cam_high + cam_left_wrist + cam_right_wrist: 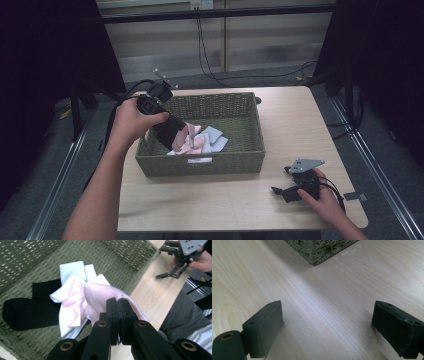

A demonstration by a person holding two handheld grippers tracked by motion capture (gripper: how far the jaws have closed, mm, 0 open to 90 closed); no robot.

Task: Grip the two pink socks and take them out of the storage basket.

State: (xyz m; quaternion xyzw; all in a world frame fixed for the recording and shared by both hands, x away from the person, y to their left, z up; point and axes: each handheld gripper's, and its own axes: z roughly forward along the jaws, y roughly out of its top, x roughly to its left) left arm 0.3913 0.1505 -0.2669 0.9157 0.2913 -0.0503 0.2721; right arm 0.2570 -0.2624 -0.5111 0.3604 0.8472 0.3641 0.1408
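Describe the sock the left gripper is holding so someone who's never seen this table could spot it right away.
Find the green woven basket on the wooden table. Over its small heap of socks, the left gripper is shut on a pale pink sock. Its neighbours lie flat: a black sock and light blue socks; this one alone is pinched and raised.

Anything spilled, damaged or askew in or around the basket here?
Nothing stands out. The socks lie loosely heaped in the woven basket, none over its rim. The left gripper pinches a pink sock; the right gripper rests open on the table.
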